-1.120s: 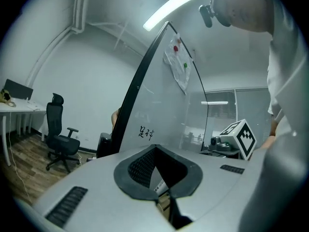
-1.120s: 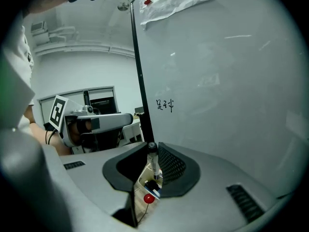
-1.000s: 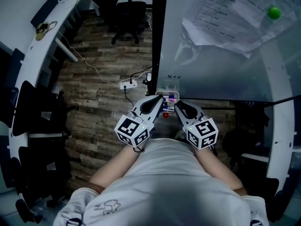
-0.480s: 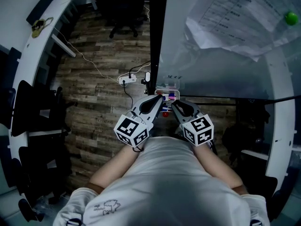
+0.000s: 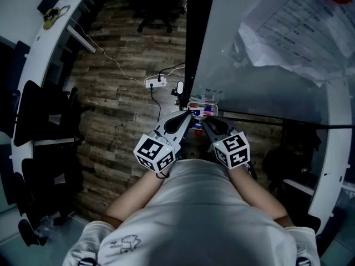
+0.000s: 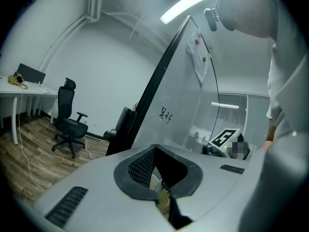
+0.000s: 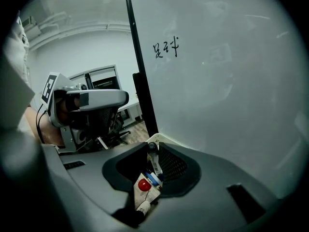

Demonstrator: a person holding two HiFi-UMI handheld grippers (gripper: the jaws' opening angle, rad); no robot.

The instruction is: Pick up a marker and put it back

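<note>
Right tool (image 5: 204,121) edged toward left tool (image 5: 189,115)

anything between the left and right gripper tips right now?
Yes. Head view shows a small red round object between left gripper and right gripper, near the marker tray.

There's a dark handwritten scribble (image 7: 165,49) on the glass board (image 7: 231,105) (I can't decipher it); the print on the pinned sheets (image 5: 288,26) is too small.

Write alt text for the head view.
A person holds the left gripper and right gripper side by side, tips toward a marker tray at the bottom edge of a whiteboard. Papers hang on the board; an office chair stands on the wood floor.
</note>
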